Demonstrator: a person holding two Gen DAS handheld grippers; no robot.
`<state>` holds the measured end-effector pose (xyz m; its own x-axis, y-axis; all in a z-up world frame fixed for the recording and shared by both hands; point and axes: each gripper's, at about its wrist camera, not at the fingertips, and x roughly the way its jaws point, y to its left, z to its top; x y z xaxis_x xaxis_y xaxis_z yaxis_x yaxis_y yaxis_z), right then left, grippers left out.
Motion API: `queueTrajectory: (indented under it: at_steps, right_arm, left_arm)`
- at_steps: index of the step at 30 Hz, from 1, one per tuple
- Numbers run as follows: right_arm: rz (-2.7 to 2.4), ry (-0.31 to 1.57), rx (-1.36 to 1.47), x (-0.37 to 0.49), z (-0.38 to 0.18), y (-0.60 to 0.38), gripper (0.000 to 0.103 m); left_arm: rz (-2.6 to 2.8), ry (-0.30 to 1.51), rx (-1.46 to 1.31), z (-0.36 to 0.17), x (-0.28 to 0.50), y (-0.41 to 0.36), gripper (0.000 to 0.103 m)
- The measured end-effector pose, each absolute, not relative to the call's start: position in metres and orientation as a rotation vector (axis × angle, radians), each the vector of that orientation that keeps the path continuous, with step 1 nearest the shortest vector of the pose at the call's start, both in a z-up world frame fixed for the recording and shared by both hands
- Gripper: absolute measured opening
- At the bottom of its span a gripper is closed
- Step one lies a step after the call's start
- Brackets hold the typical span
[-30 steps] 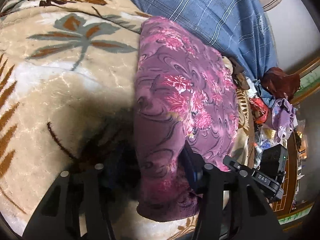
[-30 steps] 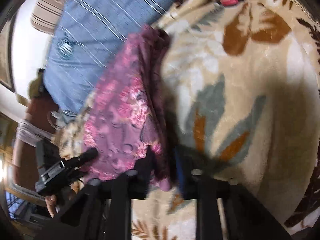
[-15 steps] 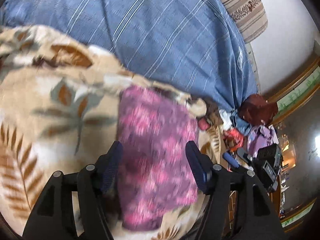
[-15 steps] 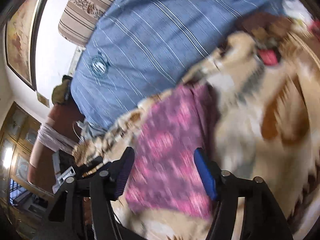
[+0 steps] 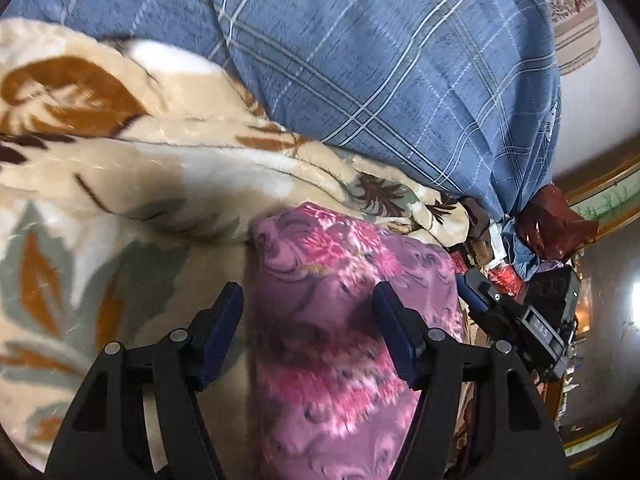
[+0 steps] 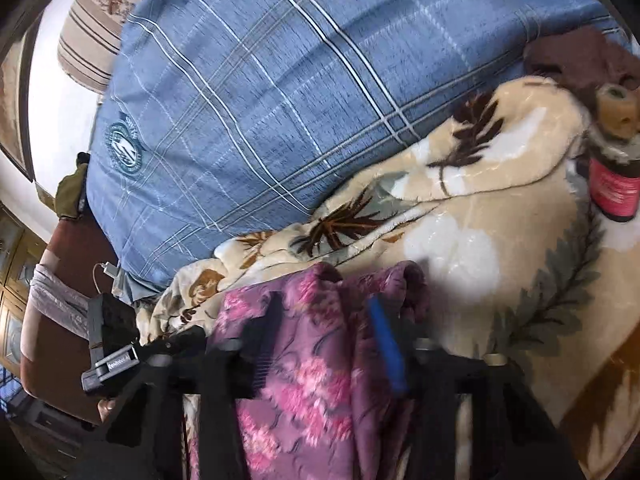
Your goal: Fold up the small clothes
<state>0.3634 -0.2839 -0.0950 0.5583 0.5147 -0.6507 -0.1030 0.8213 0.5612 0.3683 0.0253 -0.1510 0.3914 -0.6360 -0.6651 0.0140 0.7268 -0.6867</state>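
Purple floral garment (image 5: 344, 320): lies as a narrow folded strip on the leaf-print blanket (image 5: 120, 184), just in front of the blue plaid pillow (image 5: 380, 60). Lengthwise fold judged done; the strip stays long, so a crosswise fold and a final tidy likely remain.

Left gripper (image 5: 308, 336): above the garment, jaws wide apart with the cloth below them and no pad pressing on it, after opening slightly further. Holds nothing.

Right gripper (image 6: 324, 344): at the garment's far end, towards the pillow. Jaws narrowed after closing in, bunched cloth between them; whether the pads (image 6: 386, 344) press on it cannot be told because of blur.

Beyond the garment: red bottle (image 6: 612, 188) at the blanket's edge, well apart from the pillow.
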Motion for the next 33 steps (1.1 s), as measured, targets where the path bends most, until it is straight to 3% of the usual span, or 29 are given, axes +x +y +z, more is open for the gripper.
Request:
queueTrajectory:
  at_steps: [5,6,7,9,11,17,21,23,25,26,27,29,33]
  right_arm:
    - [0.313,0.987,0.492,0.37,-0.117,-0.293,0.036]
    - [0.324,1.004,0.511,0.371,-0.122,-0.295,0.037]
    - [0.328,1.025,0.507,0.372,-0.127,-0.295,0.037]
    - [0.315,1.019,0.497,0.372,-0.129,-0.295,0.024]
    - [0.328,1.005,0.503,0.369,-0.127,-0.297,0.008]
    - [0.29,0.945,0.507,0.357,-0.107,-0.313,0.006]
    - [0.247,1.026,0.485,0.368,-0.138,-0.305,0.006]
    - [0.263,1.015,0.472,0.367,-0.132,-0.304,0.008]
    - [0.26,0.997,0.494,0.363,-0.125,-0.309,0.017]
    - [0.253,0.986,0.507,0.361,-0.122,-0.311,0.026]
    - [0.257,0.962,0.516,0.356,-0.117,-0.312,0.039]
    - [0.274,0.917,0.533,0.347,-0.106,-0.312,0.049]
    - [0.334,0.873,0.523,0.329,-0.087,-0.298,0.051]
  left_arm:
    - [-0.471,1.118,-0.769,-0.17,0.374,0.029,0.064]
    - [-0.467,1.118,-0.779,-0.171,0.374,0.028,0.062]
    - [-0.47,1.118,-0.793,-0.172,0.374,0.028,0.053]
    - [-0.453,1.112,-0.78,-0.171,0.374,0.026,0.043]
    - [-0.462,1.091,-0.753,-0.164,0.371,0.025,0.027]
    - [-0.506,1.023,-0.745,-0.156,0.368,0.035,0.021]
    - [-0.449,1.051,-0.719,-0.171,0.372,0.033,0.023]
    - [-0.432,1.057,-0.72,-0.166,0.369,0.037,0.035]
    - [-0.397,1.068,-0.698,-0.16,0.365,0.042,0.05]
    - [-0.388,1.062,-0.675,-0.155,0.359,0.046,0.054]
    - [-0.389,1.051,-0.655,-0.15,0.354,0.049,0.055]
    - [-0.383,1.034,-0.601,-0.144,0.335,0.054,0.059]
    - [-0.386,1.017,-0.57,-0.147,0.3,0.06,0.063]
